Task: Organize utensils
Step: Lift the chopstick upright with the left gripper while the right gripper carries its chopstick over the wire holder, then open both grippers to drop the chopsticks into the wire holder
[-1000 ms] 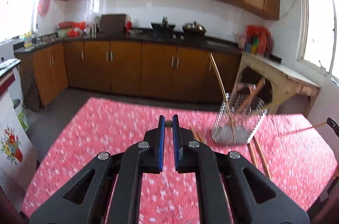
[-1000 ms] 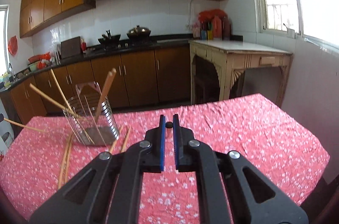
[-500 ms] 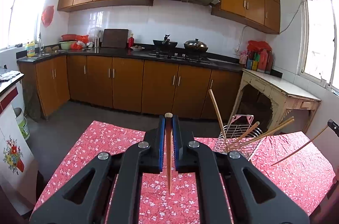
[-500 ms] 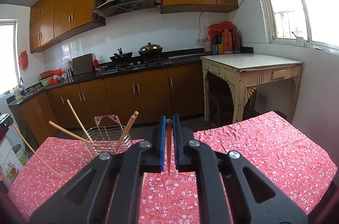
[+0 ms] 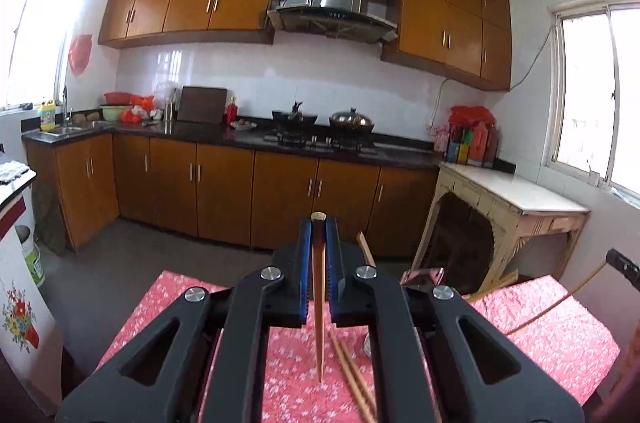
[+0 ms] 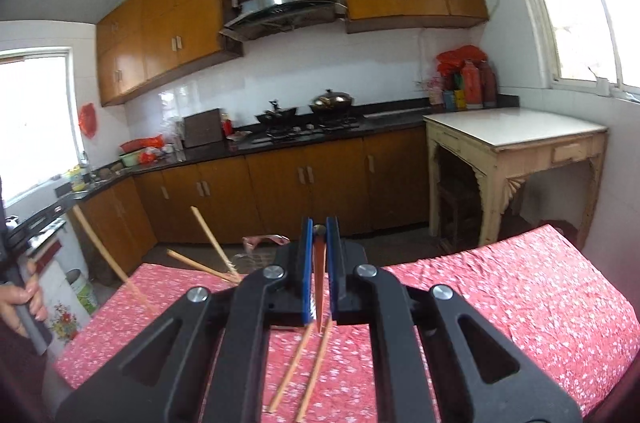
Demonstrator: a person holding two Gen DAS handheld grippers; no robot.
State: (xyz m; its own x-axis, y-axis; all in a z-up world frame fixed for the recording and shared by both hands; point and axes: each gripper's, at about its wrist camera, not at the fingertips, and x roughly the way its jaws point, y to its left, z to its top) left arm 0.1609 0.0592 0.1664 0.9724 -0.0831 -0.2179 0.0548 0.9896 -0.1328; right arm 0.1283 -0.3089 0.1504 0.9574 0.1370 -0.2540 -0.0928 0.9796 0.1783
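Looking along my left gripper (image 5: 319, 223), I have its jaws clamped on one chopstick (image 5: 318, 303), which hangs nearly straight down from the blue pads, its thin tip free above the red flowered tablecloth (image 5: 560, 327). Two loose chopsticks (image 5: 352, 375) lie on the cloth at about five o'clock from that tip. The wire holder (image 5: 420, 277) peeks out at two o'clock behind my right finger, mostly hidden. I judge the risk here is pivoting: I pinch the stick only near its thick end, so a quick swing could let it rotate or slide out between the pads, and I would miss the holder's opening.

Looking along my right gripper (image 6: 319, 223), its jaws are likewise closed on a second chopstick (image 6: 319, 295), reddish-brown, tapering to a point just below the pads. Another loose pair (image 6: 304, 371) lies on the cloth at six o'clock. The holder (image 6: 260, 255) sits at ten o'clock, with sticks leaning out at splayed angles. I think my stick could knock those leaning ones, or tip the light holder, if I come in low. The sticks look slim, smooth and wooden, thick at the top.
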